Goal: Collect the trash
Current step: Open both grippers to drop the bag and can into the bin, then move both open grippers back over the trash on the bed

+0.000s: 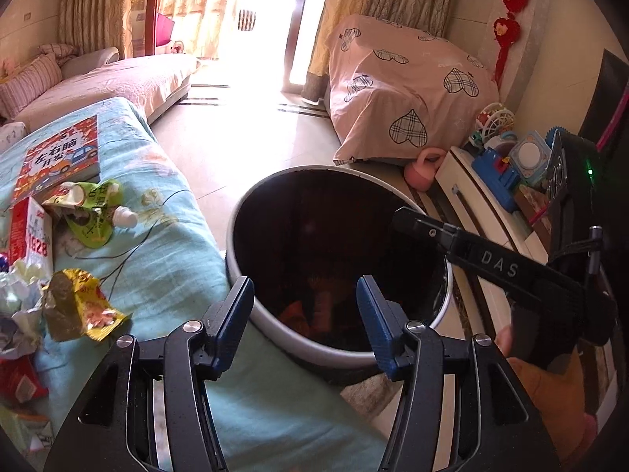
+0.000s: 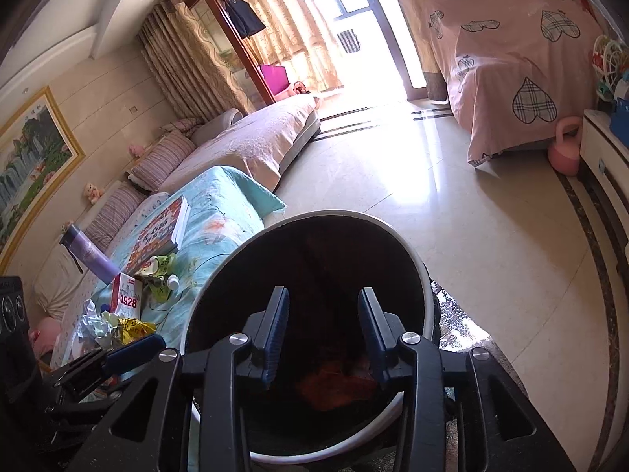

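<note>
A round bin with a white rim [image 1: 397,190] and dark inside stands on the floor beside the table; it also shows in the right wrist view [image 2: 416,249], with reddish trash at its bottom [image 2: 334,385]. My left gripper [image 1: 304,291] is open and empty over the bin's near rim. My right gripper [image 2: 323,303] is open and empty above the bin mouth. Trash lies on the blue cloth: a green pouch [image 1: 88,212], a yellow wrapper [image 1: 74,306], a red-and-white carton [image 1: 33,236] and crumpled paper [image 1: 15,306].
A table with a blue cloth [image 1: 177,259] sits left of the bin, with a picture book [image 1: 55,157] and a purple bottle [image 2: 88,253]. A white cabinet with toys [image 1: 483,204] is right. A pink kettlebell [image 1: 424,169] and a covered bulk [image 1: 409,90] stand beyond.
</note>
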`<state>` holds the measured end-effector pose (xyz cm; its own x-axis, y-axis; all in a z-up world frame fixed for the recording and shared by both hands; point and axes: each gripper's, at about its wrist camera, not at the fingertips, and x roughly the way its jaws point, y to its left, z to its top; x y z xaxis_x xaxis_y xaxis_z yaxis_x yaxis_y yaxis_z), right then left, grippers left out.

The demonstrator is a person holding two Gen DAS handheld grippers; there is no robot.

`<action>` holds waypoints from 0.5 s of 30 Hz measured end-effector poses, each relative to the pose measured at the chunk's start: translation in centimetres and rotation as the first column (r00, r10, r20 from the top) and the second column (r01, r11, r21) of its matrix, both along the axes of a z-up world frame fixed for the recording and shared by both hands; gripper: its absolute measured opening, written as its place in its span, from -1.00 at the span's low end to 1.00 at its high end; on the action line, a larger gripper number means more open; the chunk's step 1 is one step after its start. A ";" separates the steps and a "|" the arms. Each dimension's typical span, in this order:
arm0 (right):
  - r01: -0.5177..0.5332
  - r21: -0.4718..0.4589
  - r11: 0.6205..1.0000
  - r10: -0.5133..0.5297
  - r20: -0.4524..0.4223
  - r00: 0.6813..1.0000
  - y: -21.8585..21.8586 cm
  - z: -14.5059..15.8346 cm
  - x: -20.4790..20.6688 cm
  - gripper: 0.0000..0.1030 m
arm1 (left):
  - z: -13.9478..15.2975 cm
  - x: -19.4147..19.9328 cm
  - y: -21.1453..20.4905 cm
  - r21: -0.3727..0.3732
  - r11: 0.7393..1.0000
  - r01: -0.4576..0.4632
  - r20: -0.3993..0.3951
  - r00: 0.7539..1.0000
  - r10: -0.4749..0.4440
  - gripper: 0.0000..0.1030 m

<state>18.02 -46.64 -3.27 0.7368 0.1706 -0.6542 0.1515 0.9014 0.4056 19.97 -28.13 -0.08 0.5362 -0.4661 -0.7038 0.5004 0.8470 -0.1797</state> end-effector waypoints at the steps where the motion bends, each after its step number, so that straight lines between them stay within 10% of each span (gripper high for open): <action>1: 0.001 0.007 1.000 -0.001 0.005 1.000 0.1 0.1 -0.3 -0.14 | 0.0 -0.2 0.5 -0.003 1.000 -0.006 -0.001 1.000 0.006 0.10; 8: -0.034 0.025 0.999 0.032 0.045 0.998 3.0 0.9 -2.7 0.53 | -0.6 -2.6 5.6 -0.036 0.996 -0.086 -0.025 0.996 0.085 0.19; 15: -0.112 0.043 0.993 0.110 0.036 0.993 7.5 0.7 -4.4 0.62 | -0.9 -5.2 11.1 -0.050 0.984 -0.173 -0.030 0.985 0.171 0.19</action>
<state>13.64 -39.13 -2.55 0.7332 0.2810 -0.6192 0.0370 0.8928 0.4489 14.80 -16.99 -0.99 0.5937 -0.4050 -0.6954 0.3428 0.9091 -0.2368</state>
